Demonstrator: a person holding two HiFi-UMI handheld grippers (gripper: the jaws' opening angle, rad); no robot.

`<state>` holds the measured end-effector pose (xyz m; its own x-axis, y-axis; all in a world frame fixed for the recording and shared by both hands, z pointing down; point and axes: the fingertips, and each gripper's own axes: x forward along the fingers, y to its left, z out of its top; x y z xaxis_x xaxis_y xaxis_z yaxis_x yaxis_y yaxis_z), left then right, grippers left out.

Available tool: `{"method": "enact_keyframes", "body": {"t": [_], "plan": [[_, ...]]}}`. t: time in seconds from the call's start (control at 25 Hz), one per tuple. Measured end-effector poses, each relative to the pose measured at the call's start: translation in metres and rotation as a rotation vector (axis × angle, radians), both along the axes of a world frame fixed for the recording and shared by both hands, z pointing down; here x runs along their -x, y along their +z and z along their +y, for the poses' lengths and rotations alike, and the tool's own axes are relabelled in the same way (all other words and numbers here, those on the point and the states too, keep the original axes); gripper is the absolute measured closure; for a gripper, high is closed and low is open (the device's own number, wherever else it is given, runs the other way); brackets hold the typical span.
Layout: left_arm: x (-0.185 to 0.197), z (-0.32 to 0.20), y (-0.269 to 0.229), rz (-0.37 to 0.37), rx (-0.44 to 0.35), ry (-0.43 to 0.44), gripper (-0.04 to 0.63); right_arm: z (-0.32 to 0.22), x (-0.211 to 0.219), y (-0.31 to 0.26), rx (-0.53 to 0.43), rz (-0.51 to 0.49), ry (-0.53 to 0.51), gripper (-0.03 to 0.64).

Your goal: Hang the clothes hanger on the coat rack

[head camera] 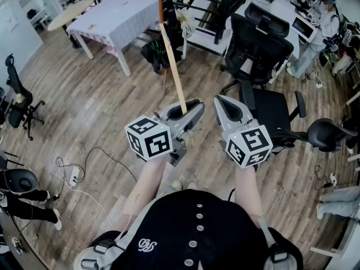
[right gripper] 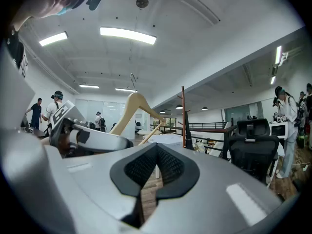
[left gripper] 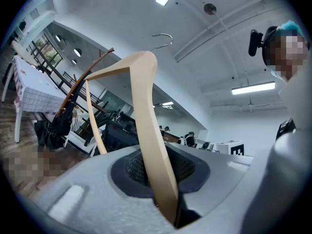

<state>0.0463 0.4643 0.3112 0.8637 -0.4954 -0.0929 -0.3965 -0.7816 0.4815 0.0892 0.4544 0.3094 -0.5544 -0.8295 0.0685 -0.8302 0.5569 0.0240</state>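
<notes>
Hanger (head camera: pixel 175 72), pale wood, upright in left gripper (head camera: pixel 190 108), jaws clamped on lower end of one arm, metal hook (left gripper: pixel 163 40) topmost. Right gripper (head camera: pixel 226 103) alongside, jaws drawn together, nothing between. Coat rack (head camera: pixel 160 4) ahead, well apart from hanger.

The right gripper's (right gripper: pixel 156 167) grey jaws meet at the tips with nothing between them. To the left, a pale wooden clothes hanger (right gripper: pixel 130 106) rises from the left gripper (right gripper: pixel 114 141), near a slim brown coat rack pole (right gripper: pixel 184 116).
</notes>
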Motion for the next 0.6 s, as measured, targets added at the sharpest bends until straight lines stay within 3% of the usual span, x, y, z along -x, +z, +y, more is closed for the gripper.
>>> {"method": "enact_keyframes", "body": {"t": [0.2,0.6], "plan": [[0.004,0.000,0.005,-0.034,-0.008,0.006,0.526,-0.002,0.006,-0.007,-0.020,-0.004,-0.001,0.618],[0.000,-0.008,0.012,-0.025,0.014,0.006,0.526,-0.013,0.010,0.002,-0.009,0.002,-0.006,0.620]]}}
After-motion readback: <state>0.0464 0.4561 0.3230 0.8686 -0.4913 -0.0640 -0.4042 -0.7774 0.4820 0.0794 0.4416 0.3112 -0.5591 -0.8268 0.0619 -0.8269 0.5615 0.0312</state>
